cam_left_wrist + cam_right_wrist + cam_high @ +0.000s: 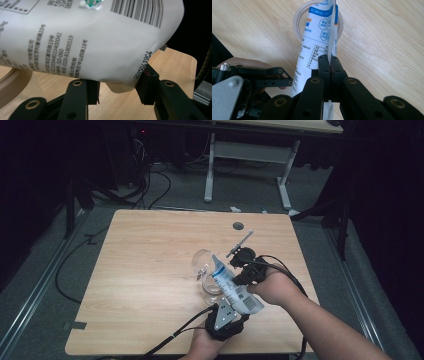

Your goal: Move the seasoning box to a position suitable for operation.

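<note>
The desk [150,285] is pale wood and nearly bare; on it, near the person's side, stands a clear glass cup [206,270], tipped or lying with its mouth toward the camera (hard to tell which); across the cup's rim lies a white and blue refill pouch [235,287], printed with text and a barcode, its narrow end pointing into the cup. The left gripper [223,317] comes up from the near edge; in the left gripper view its jaws stand half-wide around the pouch's bulging bottom [100,50], pads against its sides, so it carries the weight. The right gripper [244,270] has its jaws pressed fully together on the thin flat seam of the pouch [331,47], seen edge-on in the right gripper view, with the cup's round rim [298,21] beyond. The step in hand looks like pouring or emptying the pouch into the cup; to do it well, keep the seam pinched firmly, lift the bottom slowly with the left, and hold the spout end inside the rim so nothing spills on the wood.
</note>
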